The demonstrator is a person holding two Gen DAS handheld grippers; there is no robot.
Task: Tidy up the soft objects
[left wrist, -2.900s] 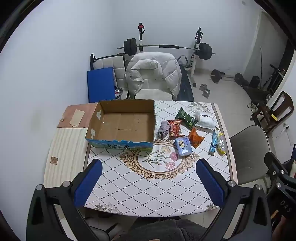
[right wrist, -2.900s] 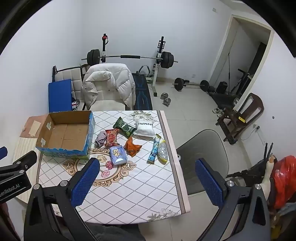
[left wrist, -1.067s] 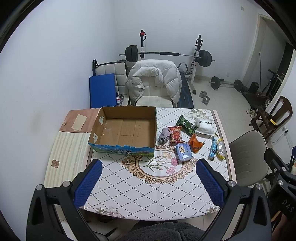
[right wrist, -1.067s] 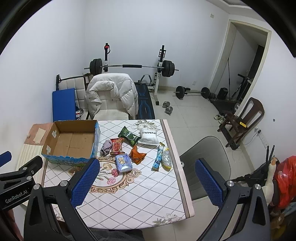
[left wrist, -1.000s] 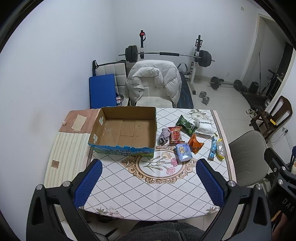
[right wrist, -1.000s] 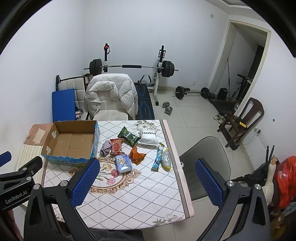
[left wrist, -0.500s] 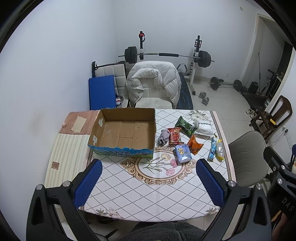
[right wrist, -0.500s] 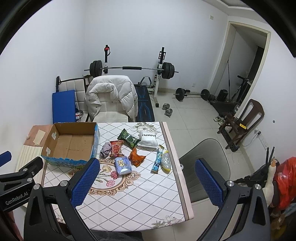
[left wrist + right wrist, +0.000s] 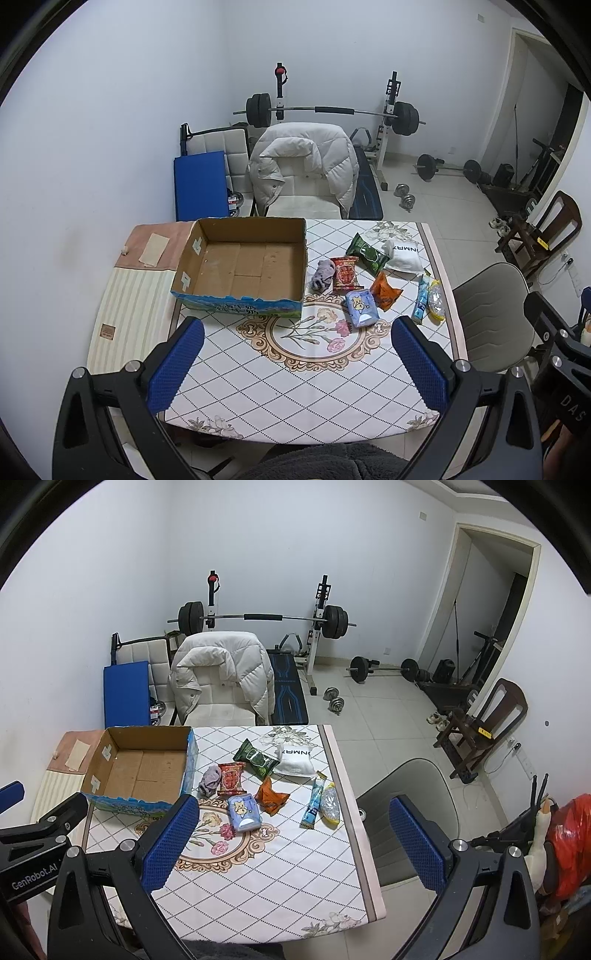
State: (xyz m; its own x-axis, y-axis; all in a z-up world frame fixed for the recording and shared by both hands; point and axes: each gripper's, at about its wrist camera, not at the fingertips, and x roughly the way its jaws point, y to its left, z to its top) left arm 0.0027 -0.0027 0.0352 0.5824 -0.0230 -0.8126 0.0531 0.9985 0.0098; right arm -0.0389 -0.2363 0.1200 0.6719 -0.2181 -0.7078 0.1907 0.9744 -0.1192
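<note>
An empty open cardboard box (image 9: 243, 267) (image 9: 138, 768) stands on the table's far left. Right of it lie soft items: a grey sock (image 9: 322, 274) (image 9: 209, 780), a red snack pack (image 9: 345, 272) (image 9: 231, 779), a green pack (image 9: 367, 254) (image 9: 255, 762), a white bag (image 9: 403, 255) (image 9: 295, 762), an orange pack (image 9: 385, 291) (image 9: 271, 796), a blue tissue pack (image 9: 362, 308) (image 9: 243, 813), a blue stick pack (image 9: 421, 304) (image 9: 313, 806) and a clear yellow-ended pouch (image 9: 435, 299) (image 9: 329, 804). My left gripper (image 9: 295, 354) and right gripper (image 9: 291, 836) are open and empty, held high above the table's near edge.
The table (image 9: 314, 373) has a diamond-pattern cloth. A chair with a white jacket (image 9: 306, 166) stands behind it and a grey chair (image 9: 491, 306) at its right. A barbell rack (image 9: 332, 110) and weights stand at the back wall.
Both grippers have risen and drawn back a little, so the table looks smaller. Nothing on the table has moved.
</note>
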